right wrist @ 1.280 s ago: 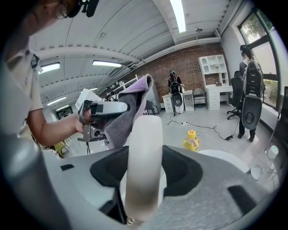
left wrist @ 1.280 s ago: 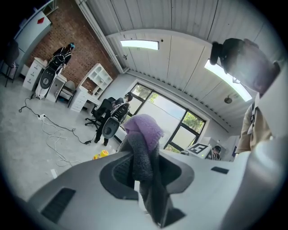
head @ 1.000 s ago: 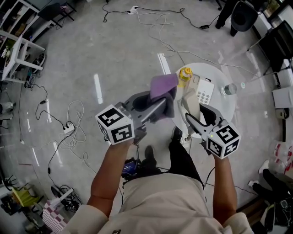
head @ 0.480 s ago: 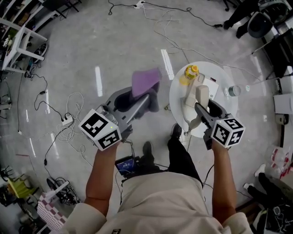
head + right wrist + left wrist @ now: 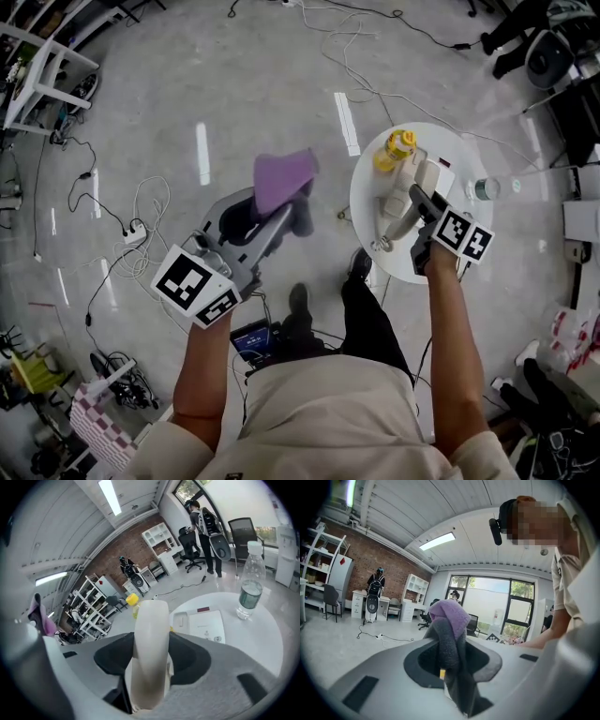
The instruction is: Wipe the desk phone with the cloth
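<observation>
Both arms are stretched out forward from the body. The left gripper [image 5: 289, 208] is out over the floor [image 5: 187, 94], well to the left of the round bench [image 5: 367, 202]. Its fingers [image 5: 389, 672] are clenched on the cloth [image 5: 281, 178], which pokes up past the tips as a purple and grey wad.

The right gripper [image 5: 419, 202] tips down over the bench, fingers grasping the cream handset [image 5: 398, 211] around its middle. The desk phone [image 5: 204, 625] sits on the bench just past the handset.

Head view mostly buries the phone behind the handset and gripper. The right gripper view shows its face plainly, plus a water bottle [image 5: 250, 585] standing to its right and a yellow-capped bottle [image 5: 132, 599] behind the handset. The left gripper view just gets the cloth with the room behind it.
</observation>
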The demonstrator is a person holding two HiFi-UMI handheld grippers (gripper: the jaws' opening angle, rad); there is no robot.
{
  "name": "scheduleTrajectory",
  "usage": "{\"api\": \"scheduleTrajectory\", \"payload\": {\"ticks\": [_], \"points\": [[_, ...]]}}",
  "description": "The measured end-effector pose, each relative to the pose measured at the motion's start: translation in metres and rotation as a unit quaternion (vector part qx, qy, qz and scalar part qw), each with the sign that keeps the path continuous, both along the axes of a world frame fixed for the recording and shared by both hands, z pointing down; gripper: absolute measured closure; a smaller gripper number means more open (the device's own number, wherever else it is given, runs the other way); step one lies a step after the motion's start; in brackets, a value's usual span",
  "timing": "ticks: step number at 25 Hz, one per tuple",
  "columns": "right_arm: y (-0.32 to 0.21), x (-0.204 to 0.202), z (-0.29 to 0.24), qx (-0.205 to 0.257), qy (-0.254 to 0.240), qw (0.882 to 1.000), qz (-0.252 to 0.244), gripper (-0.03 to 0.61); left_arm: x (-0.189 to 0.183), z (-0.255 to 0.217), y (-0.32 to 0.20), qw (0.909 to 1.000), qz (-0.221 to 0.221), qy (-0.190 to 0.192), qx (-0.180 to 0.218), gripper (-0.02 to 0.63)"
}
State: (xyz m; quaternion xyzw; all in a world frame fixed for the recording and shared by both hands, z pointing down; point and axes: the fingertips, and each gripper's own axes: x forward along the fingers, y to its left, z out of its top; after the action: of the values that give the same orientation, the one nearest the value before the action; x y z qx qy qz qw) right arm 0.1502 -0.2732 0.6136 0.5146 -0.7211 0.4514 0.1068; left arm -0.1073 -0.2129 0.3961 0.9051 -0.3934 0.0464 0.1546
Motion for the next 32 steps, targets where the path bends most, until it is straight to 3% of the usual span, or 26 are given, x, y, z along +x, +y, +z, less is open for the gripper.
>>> {"api": "scheduleTrajectory", "payload": {"ticks": [12,21,27,32], "points": [[-0.05,0.026,0.081,-0.053,0.041,0.996,0.051,0.363,-0.005,0.029,-0.001,0.9995,-0.018,-0.008,-0.024,0.523],[-0.063,0.027,0.117,-0.089,0.079,0.992,0.043,0.362,-0.001,0.038,-0.004,0.9993,-0.022,-0.007,-0.031,0.523],[-0.069,0.03,0.13,-0.099,0.144,0.984,0.046,0.357,-0.009,0.044,-0.003,0.999,-0.029,-0.008,-0.032,0.523],[-0.068,0.023,0.129,-0.097,0.172,0.98,0.04,0.346,-0.02,0.04,0.001,0.999,-0.033,-0.006,-0.031,0.523]]}}
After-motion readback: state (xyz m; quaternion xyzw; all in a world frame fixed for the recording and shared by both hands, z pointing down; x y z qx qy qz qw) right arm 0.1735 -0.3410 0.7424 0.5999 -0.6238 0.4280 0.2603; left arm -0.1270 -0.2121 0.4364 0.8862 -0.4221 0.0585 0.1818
